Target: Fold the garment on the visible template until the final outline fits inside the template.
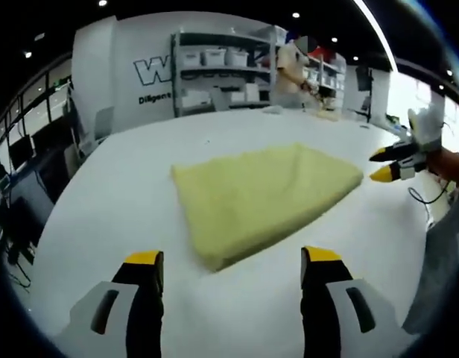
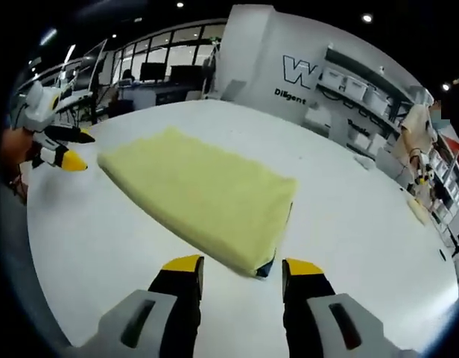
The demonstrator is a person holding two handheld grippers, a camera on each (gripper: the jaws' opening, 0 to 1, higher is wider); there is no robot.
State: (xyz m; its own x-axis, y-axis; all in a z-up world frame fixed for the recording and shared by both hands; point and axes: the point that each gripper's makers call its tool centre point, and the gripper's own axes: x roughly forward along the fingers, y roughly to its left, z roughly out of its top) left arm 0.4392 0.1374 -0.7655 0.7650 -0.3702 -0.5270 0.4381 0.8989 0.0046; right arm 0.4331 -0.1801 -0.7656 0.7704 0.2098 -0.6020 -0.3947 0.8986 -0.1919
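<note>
a folded yellow garment (image 1: 263,198) lies flat on the white table (image 1: 125,194). the left gripper (image 1: 231,268) hovers just short of its near edge, jaws wide apart and empty. the right gripper (image 2: 235,274) hangs just short of a corner, jaws also apart, holding nothing. a dark bit (image 2: 265,268) peeks from under that corner.

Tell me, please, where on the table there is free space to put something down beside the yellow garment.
The white table is bare between the folded yellow garment and the left claw, and on the wide strip toward the shelves. It is tighter at the garment's corner nearest the right claw.
</note>
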